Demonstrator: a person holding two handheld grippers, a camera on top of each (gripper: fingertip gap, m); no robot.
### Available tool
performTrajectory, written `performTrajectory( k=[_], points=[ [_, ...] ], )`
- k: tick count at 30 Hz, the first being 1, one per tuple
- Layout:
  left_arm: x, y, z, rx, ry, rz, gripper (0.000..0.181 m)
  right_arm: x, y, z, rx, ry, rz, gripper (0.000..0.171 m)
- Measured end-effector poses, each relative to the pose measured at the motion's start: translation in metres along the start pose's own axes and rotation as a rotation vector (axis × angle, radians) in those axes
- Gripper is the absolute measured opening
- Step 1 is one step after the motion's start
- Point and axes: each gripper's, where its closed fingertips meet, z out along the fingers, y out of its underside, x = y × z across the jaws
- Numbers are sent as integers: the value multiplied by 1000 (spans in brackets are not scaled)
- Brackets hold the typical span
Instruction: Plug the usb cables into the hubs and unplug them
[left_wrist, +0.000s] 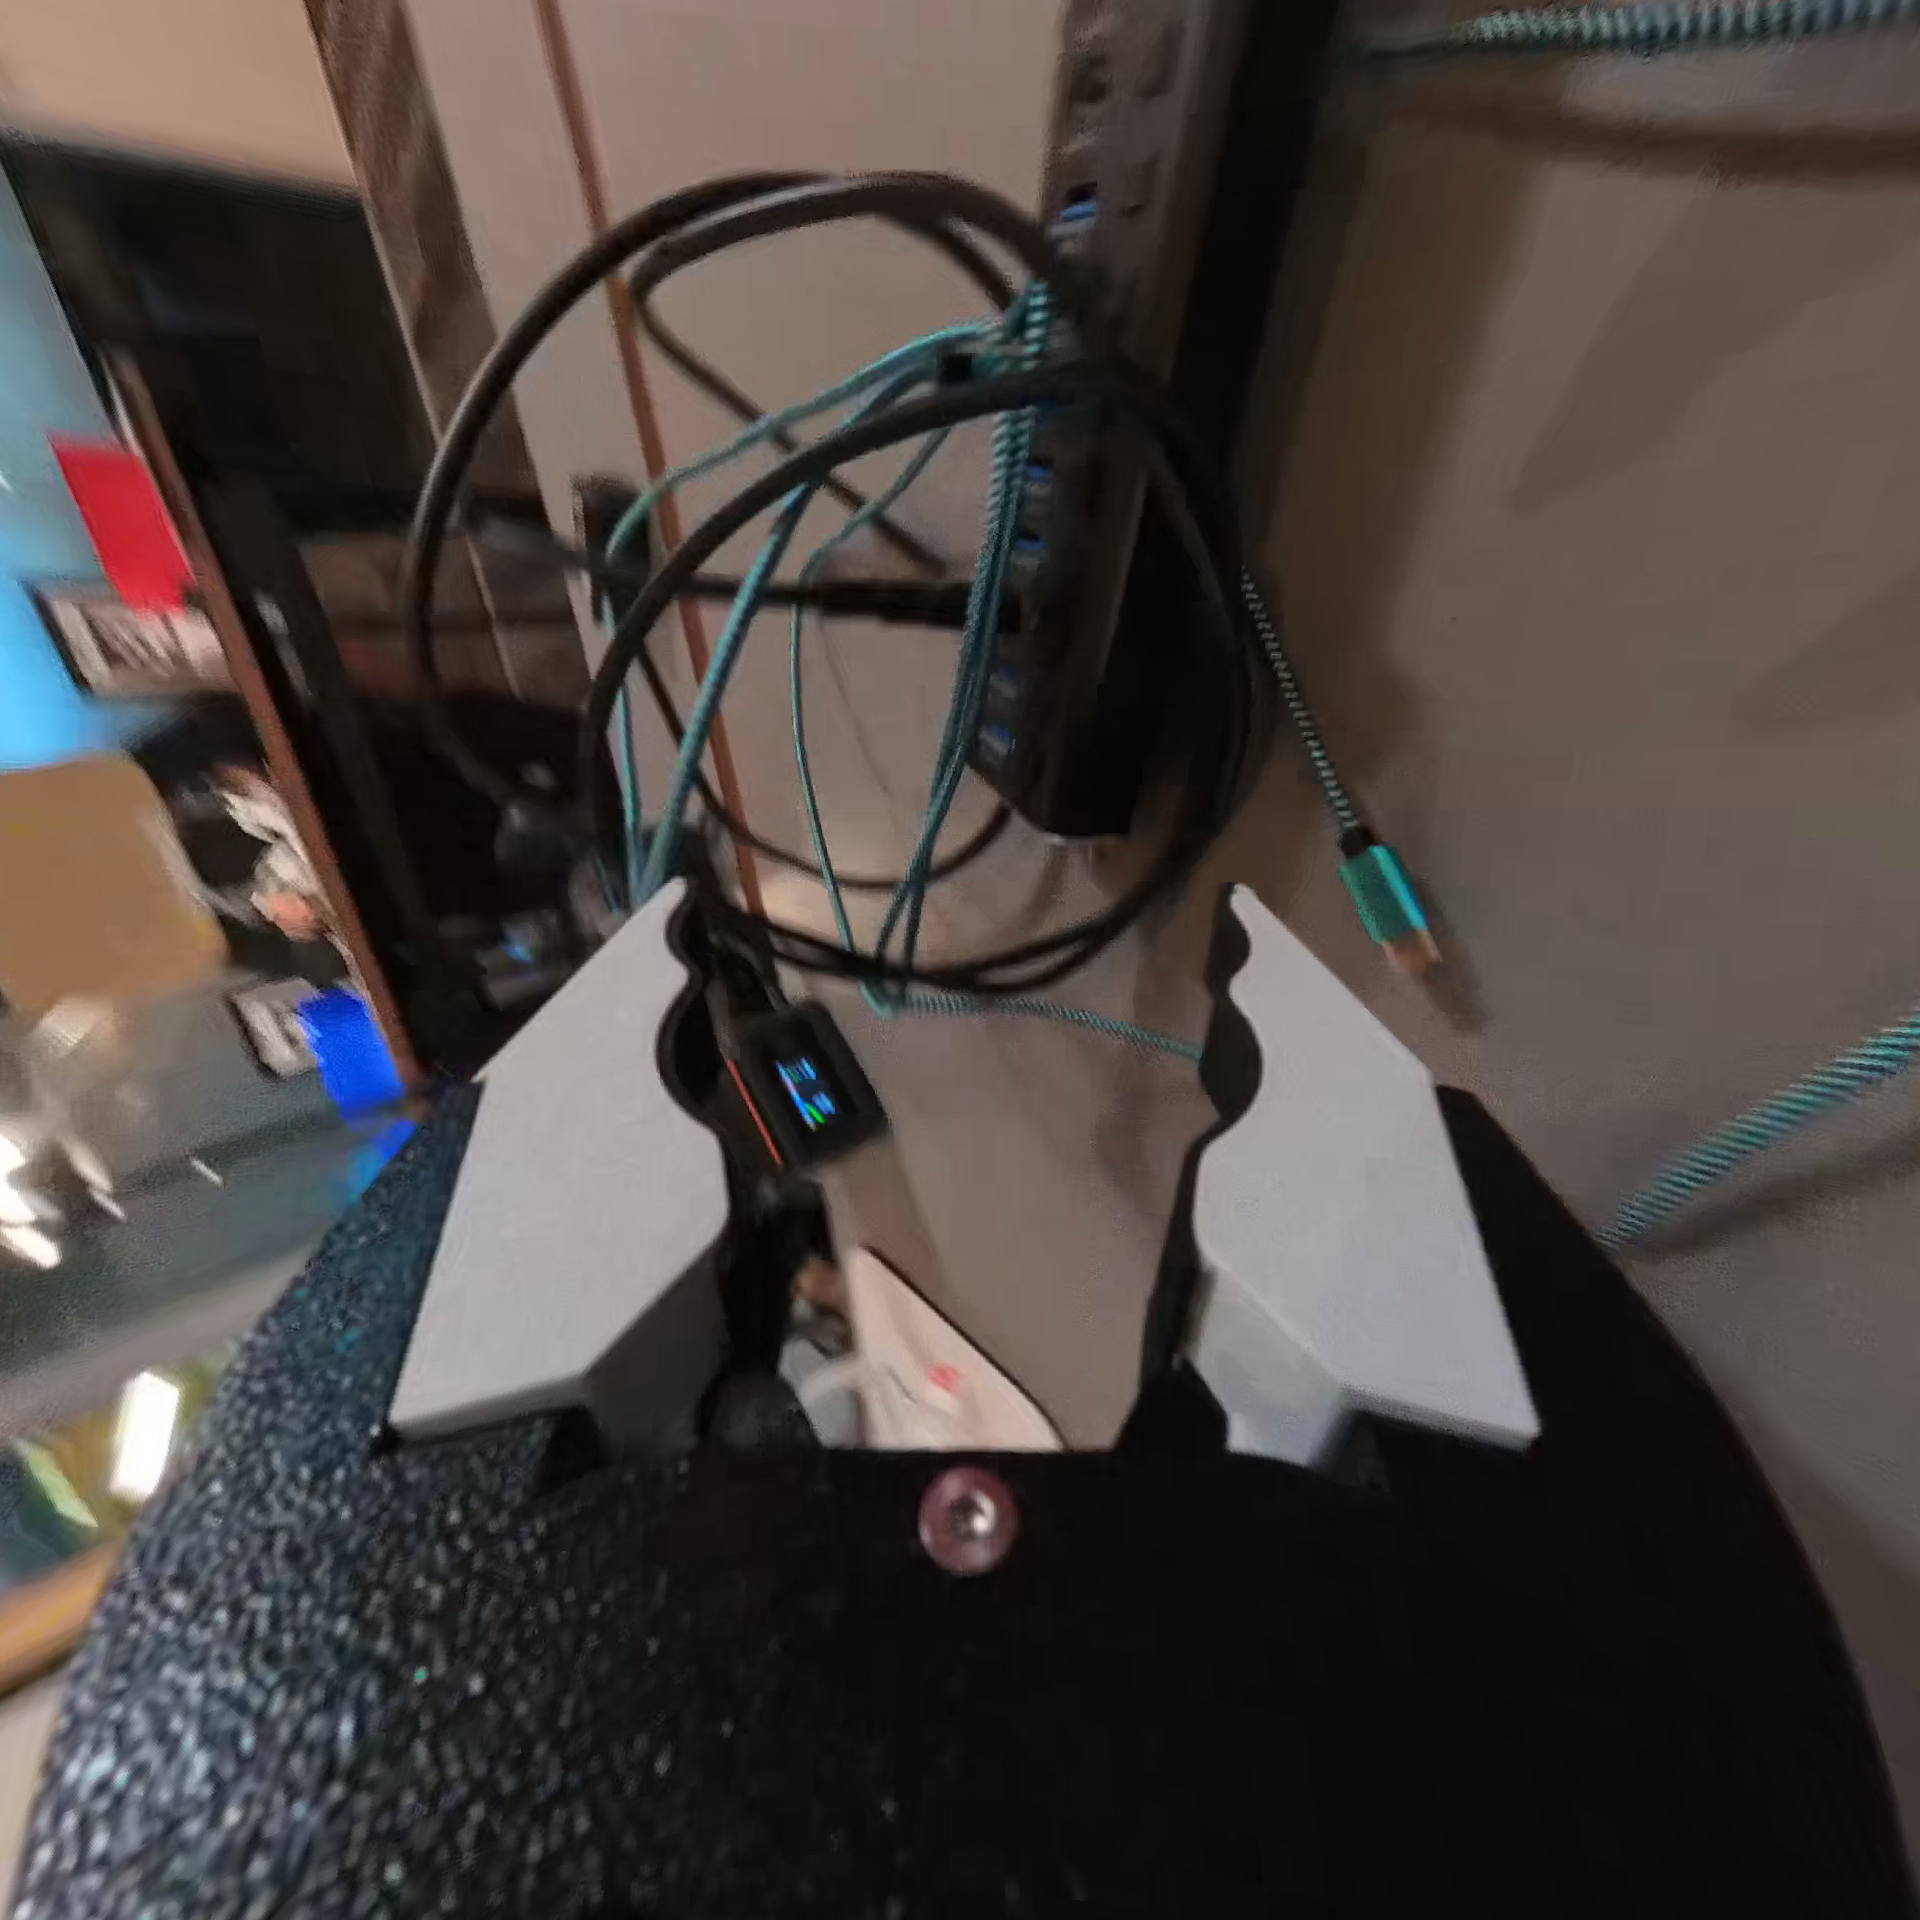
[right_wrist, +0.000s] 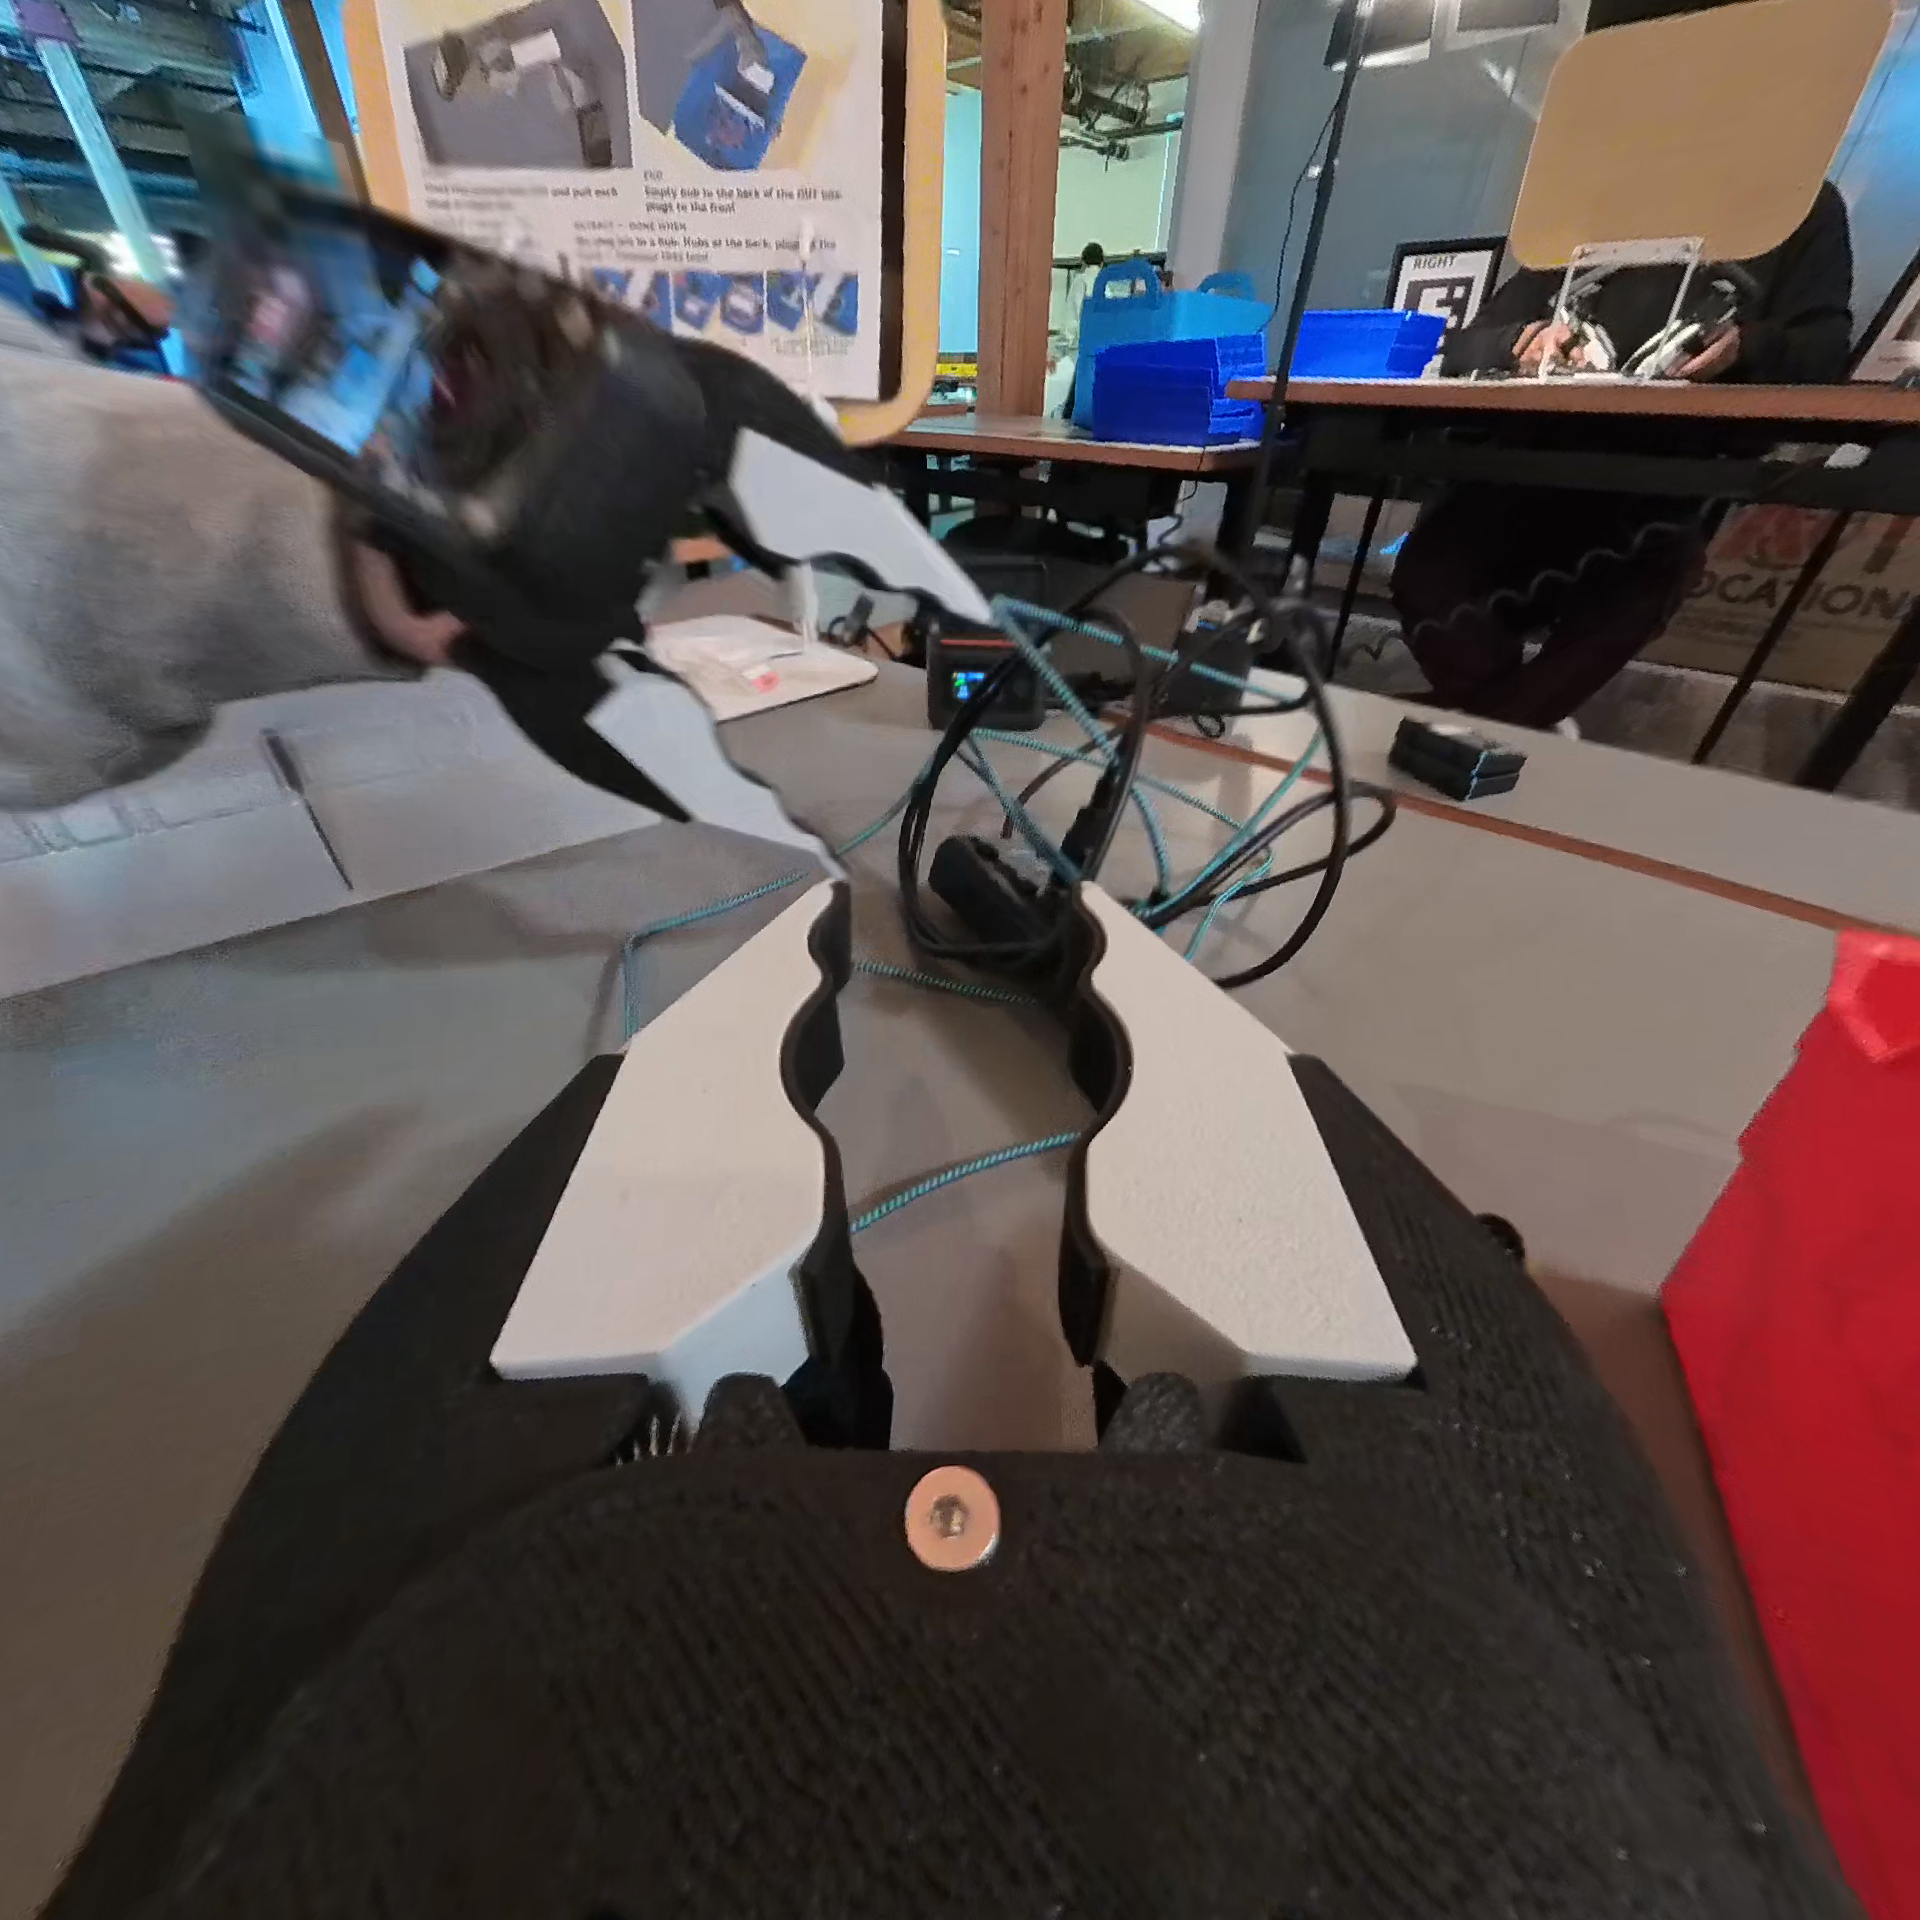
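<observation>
In the left wrist view a long black USB hub (left_wrist: 1112, 540) with blue ports lies on the grey table (left_wrist: 1610, 623). Black cables (left_wrist: 499, 436) and teal braided cables (left_wrist: 997, 582) run to it in a loose tangle. One teal plug (left_wrist: 1387, 904) lies free to the hub's right. My left gripper (left_wrist: 954, 906) is open and empty above the tangle, near a small black device with a lit screen (left_wrist: 816, 1096). My right gripper (right_wrist: 961, 896) is open and empty, low over the table, just short of a black plug (right_wrist: 977, 878). The left gripper (right_wrist: 914, 738) also shows there.
A red bin (right_wrist: 1808, 1351) stands close on the right. A small black box (right_wrist: 1455, 758) lies farther back on the table. A poster on a stand (right_wrist: 644, 187) is behind the cables. A person sits at a far table (right_wrist: 1558, 400) with blue bins (right_wrist: 1174, 384).
</observation>
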Motion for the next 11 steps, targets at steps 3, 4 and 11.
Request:
performTrajectory(
  k=[3, 4, 11],
  points=[
    [7, 4, -43, -35, 68, -301, 100, 9, -26, 5, 12, -5, -6, 44],
    [9, 2, -57, -32, 83, -396, 103, 15, -35, 9, 7, -6, -9, 47],
    [15, -27, -81, 100, -25, -795, 115, 59, -52, 51, -38, -8, 1, 51]
  ],
)
